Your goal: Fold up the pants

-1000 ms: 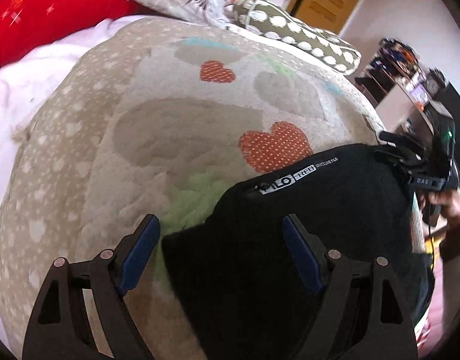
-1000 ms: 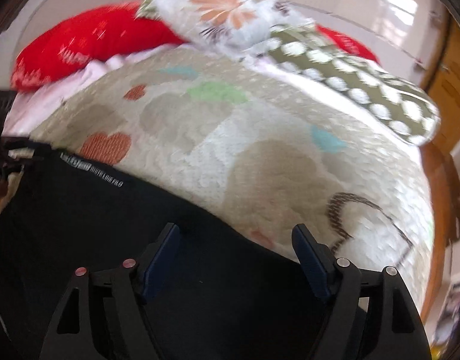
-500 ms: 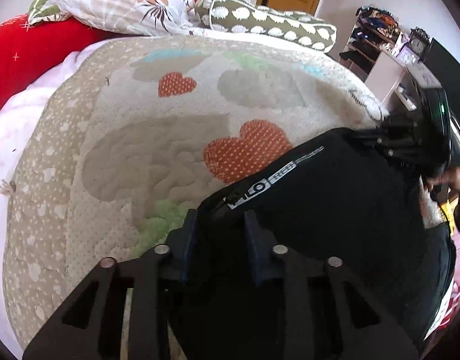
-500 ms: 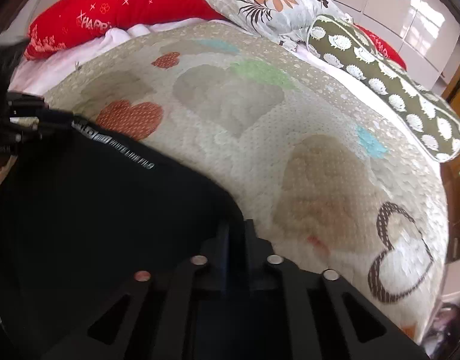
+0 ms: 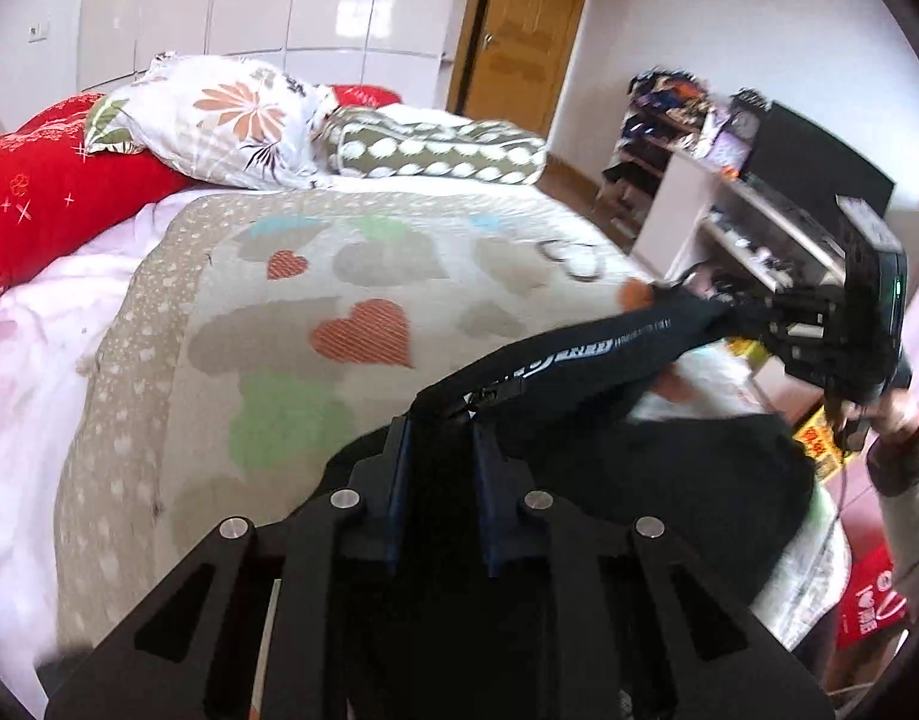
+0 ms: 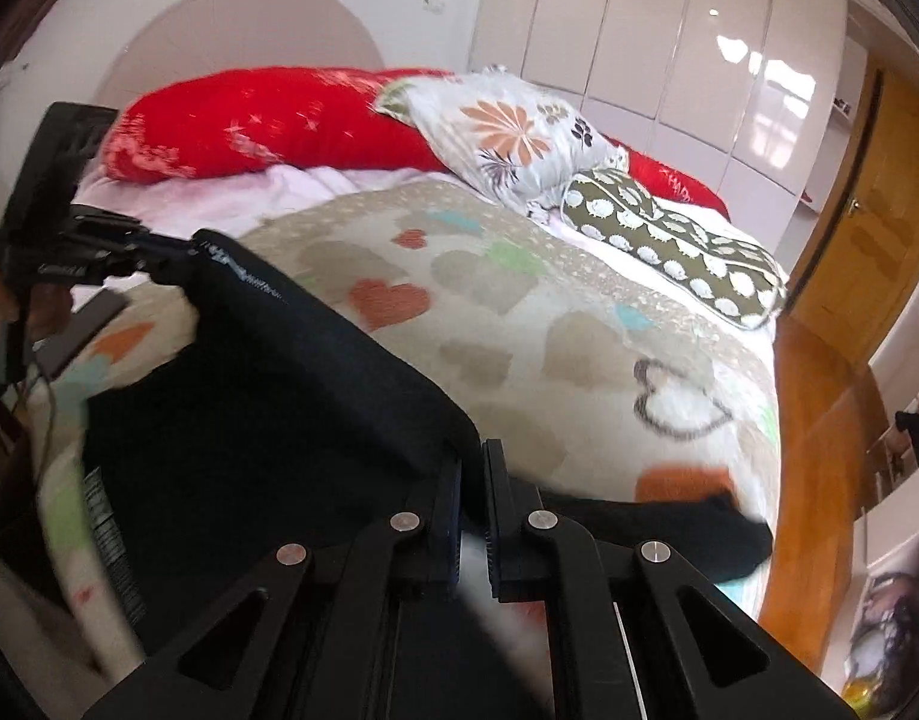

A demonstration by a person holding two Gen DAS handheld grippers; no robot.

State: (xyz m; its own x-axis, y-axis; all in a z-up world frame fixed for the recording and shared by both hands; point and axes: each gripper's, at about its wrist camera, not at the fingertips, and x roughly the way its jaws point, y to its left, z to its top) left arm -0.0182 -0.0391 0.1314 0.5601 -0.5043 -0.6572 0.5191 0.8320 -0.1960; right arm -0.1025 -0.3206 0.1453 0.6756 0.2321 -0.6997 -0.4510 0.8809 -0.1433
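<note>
The black pants (image 5: 585, 360) hang stretched by the waistband between my two grippers, lifted above the heart-patterned blanket (image 5: 267, 324). My left gripper (image 5: 438, 426) is shut on one end of the waistband, beside white lettering. My right gripper (image 6: 471, 456) is shut on the other end of the pants (image 6: 267, 420). In the left wrist view the right gripper (image 5: 753, 312) shows at the far right. In the right wrist view the left gripper (image 6: 165, 264) shows at the far left. A pant leg (image 6: 687, 534) trails over the bed's edge.
A red pillow (image 5: 45, 192), a floral pillow (image 5: 231, 120) and a spotted bolster (image 5: 435, 150) lie at the bed's head. Cluttered shelves (image 5: 717, 180) stand right of the bed. A wooden door (image 5: 519, 30) and white wardrobes (image 6: 669, 30) are behind.
Both grippers closed on the waistband and then rose, lifting the pants off the blanket and pulling the waistband taut between them.
</note>
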